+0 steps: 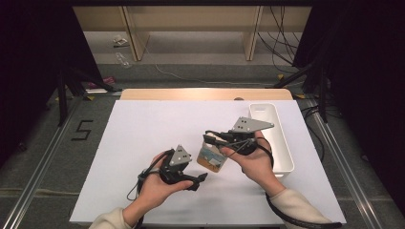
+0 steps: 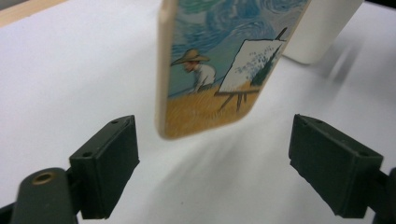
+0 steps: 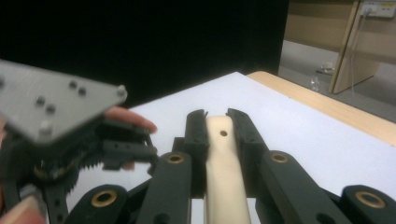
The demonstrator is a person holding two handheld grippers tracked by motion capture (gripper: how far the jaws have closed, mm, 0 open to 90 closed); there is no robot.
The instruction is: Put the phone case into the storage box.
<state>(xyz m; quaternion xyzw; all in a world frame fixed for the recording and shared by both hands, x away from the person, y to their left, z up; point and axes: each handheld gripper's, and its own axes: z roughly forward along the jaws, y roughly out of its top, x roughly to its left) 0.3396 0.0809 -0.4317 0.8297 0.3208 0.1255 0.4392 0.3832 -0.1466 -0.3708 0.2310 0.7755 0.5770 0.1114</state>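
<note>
The left claw (image 1: 199, 180) is low over the white bench (image 1: 143, 129), just left of the phone case (image 1: 212, 159), and its jaws stand wide with nothing between the pads. In the left gripper view the case (image 2: 219, 65) hangs upright in front of these open jaws, above the bench (image 2: 70, 70) and not touching them; its painted side shows a man in a straw hat and an easel.

The right claw (image 1: 208, 138) grips the case at its upper edge and holds it lifted off the bench. In the right gripper view the jaws are pressed on the cream rim of the case (image 3: 224, 172).

The white tray (image 1: 286, 157) is on the bench, just right of the case.
</note>
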